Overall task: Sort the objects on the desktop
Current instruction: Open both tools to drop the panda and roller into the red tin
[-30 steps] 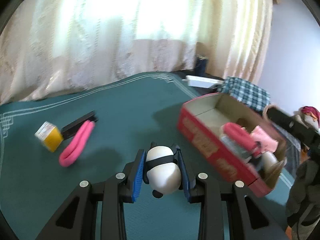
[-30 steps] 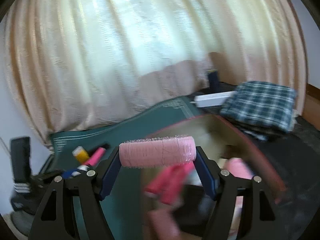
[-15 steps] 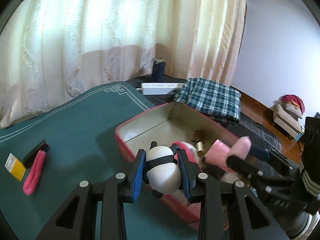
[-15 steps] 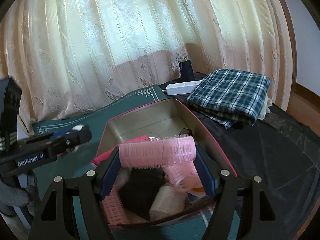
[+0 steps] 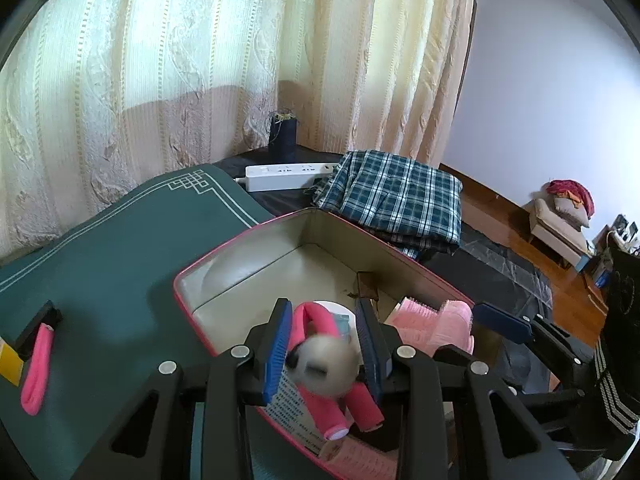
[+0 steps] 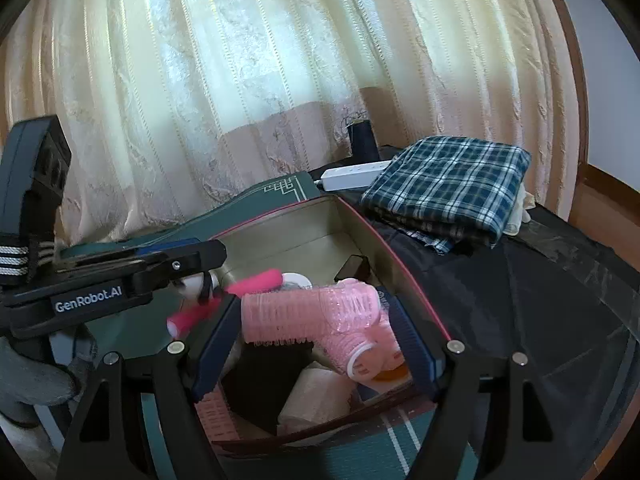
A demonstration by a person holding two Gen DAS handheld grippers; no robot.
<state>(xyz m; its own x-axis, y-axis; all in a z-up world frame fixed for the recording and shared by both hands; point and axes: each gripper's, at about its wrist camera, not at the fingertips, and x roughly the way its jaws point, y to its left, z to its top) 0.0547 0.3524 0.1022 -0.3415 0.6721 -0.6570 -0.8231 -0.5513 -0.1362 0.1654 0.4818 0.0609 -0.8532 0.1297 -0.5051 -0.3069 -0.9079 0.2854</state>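
Note:
A red tin box with a cream inside sits on the green mat and holds several pink hair rollers and other items. My left gripper hangs over the box with its jaws spread; the blurred panda ball is loose between them, dropping. My right gripper is over the same box, jaws wide; the pink hair roller lies between them, no longer pinched. A pink foam roller and a yellow-and-black block lie on the mat at the left.
A folded plaid cloth, a white power strip and a dark spool lie beyond the box. Curtains hang behind the table. The left tool body crosses the right wrist view.
Both grippers moved over the box and opened. The panda ball slipped from the left jaws and is falling; the pink roller is released from the right jaws.

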